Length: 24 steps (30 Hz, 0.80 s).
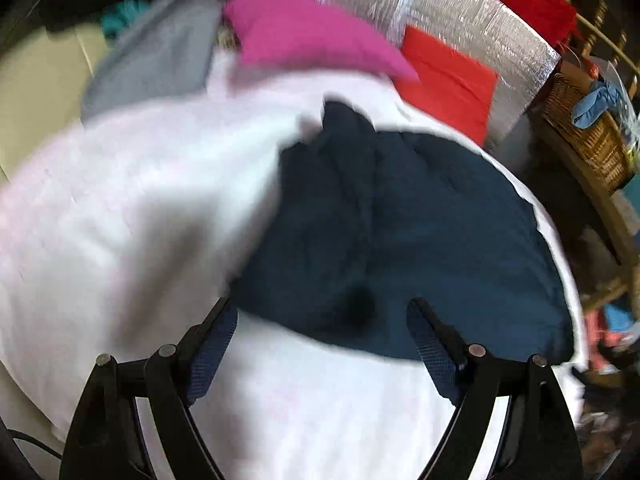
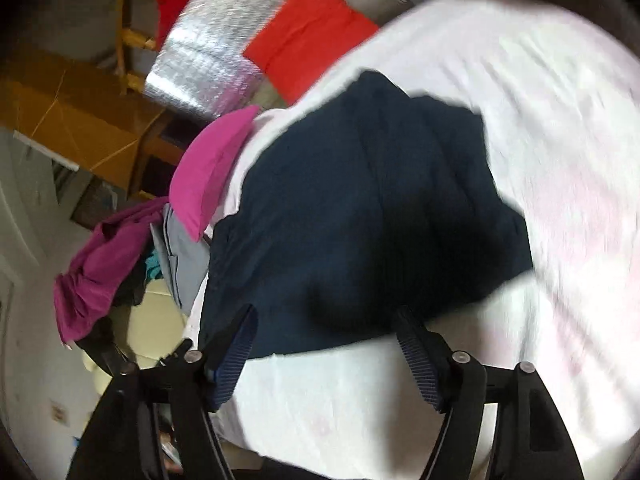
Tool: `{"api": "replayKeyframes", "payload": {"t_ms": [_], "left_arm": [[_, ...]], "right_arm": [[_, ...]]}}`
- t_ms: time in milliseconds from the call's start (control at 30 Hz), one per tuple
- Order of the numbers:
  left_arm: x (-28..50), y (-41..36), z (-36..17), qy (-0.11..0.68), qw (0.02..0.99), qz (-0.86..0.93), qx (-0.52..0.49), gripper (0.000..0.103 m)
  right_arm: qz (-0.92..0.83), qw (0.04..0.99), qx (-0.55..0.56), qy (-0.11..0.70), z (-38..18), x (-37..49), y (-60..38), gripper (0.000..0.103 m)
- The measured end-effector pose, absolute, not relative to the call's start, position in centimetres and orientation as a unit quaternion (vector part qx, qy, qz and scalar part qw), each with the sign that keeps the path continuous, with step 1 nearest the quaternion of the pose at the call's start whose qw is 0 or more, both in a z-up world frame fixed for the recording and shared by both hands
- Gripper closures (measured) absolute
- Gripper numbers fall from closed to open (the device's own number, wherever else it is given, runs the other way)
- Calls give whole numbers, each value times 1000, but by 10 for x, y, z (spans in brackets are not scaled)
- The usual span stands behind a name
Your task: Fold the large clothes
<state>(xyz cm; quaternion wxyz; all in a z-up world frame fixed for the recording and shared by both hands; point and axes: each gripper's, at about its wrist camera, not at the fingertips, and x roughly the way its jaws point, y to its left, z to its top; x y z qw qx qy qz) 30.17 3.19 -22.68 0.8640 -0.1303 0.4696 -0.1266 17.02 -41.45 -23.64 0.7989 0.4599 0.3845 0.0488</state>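
Left gripper (image 1: 322, 312): jaws wide apart, nothing between them; held above the near edge of the navy garment; blue ribbed pads (image 1: 212, 356) on the inner faces of black fingers.
Right gripper (image 2: 326, 320): jaws likewise spread, empty; tips over the garment's near hem; same blue pads (image 2: 234, 360).
Navy garment (image 1: 400, 240): dark blue, bunched into a rough fold with creases running near to far; lies on the white sheet, right of centre in the left view, centre in the right view (image 2: 360, 208); near edge just at the fingertips of both grippers, contact not clear through blur.
White sheet (image 1: 120, 220): covers the work surface, faint pink tint in spots; wraps all round the navy garment; also seen at (image 2: 560, 140).
Pink cloth (image 1: 304, 36): magenta, folded, at the far edge of the sheet, beyond the navy garment.
Grey cloth (image 1: 160, 56): left of the pink one, at the sheet's far-left edge.
Red cloth (image 1: 448, 80): flat, far right, lying on the silver mat.
Silver mat (image 1: 480, 20): quilted foil, beyond the sheet.
Basket (image 1: 588, 136): wicker, far right, off the sheet; a blue item (image 1: 596, 102) on top.
Purple cloth (image 2: 104, 264): crumpled, left in the right view, apart from the sheet.
Sharpness: both views smeared with motion blur.
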Motion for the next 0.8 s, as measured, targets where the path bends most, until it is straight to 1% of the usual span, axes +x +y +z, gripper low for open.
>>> {"api": "replayKeyframes", "payload": {"t_ms": [133,233,333,433,533,567,600,633,667,700,733,800], "left_arm": [[309,41,-250,509,819,-137,-226,16],[318,42,-265,528,791,-133,-277,16],[334,40,-267,512,786,-143,-315,16],[345,39,-270,503,780,-147,-343,16],[358,39,-278,496,768,-148,-376,19],[360,40,-278,491,769,-148,-382,29],[363,40,-274,481,779,-145,-376,45],[364,40,-272,473,788,-144,-368,51],[367,39,-267,464,797,-144,-358,60],[370,39,-266,457,803,-146,-354,65],[372,40,-262,446,808,-150,-354,67],[370,40,-258,434,815,-156,-351,67]], "right_arm": [[33,767,510,388,-273,175,-417,26],[10,748,541,385,-293,183,-422,26],[-10,749,555,362,-301,194,-433,26],[-10,736,588,337,-309,203,-444,24],[-18,733,598,323,-310,211,-449,24],[-21,735,597,322,-309,214,-449,26],[-24,747,581,323,-303,219,-448,32],[-27,758,563,327,-297,223,-446,48],[-30,771,546,326,-290,226,-445,57],[-29,785,530,319,-279,227,-444,62],[-28,797,516,312,-270,228,-441,67],[-27,814,501,293,-258,226,-437,68]]}}
